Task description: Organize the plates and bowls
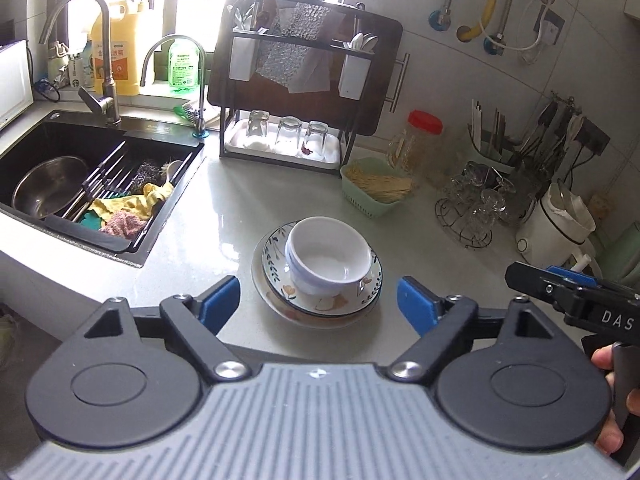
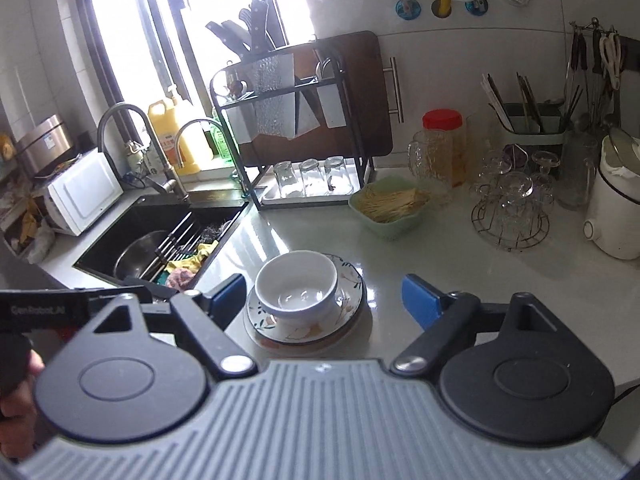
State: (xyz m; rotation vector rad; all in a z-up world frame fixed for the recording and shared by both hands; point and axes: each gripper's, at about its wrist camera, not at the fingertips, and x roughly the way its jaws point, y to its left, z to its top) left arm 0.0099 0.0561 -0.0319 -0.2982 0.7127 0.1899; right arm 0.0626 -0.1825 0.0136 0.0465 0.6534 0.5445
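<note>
Centrally, round glossy bowls (image 1: pixel 328 254) atop plates (image 1: pixel 320 308)

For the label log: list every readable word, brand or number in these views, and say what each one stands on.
"DAS": white letters on the right gripper body, cut off at the frame edge.
"GenRobot.AI": faint print on the left gripper body, blurred, so my reading is unsure.
Yellow jug: orange label, characters too blurred to read.
Green bottle: label print too small to read.
Starbucks-style round logo on a cup; no legible words.
</note>
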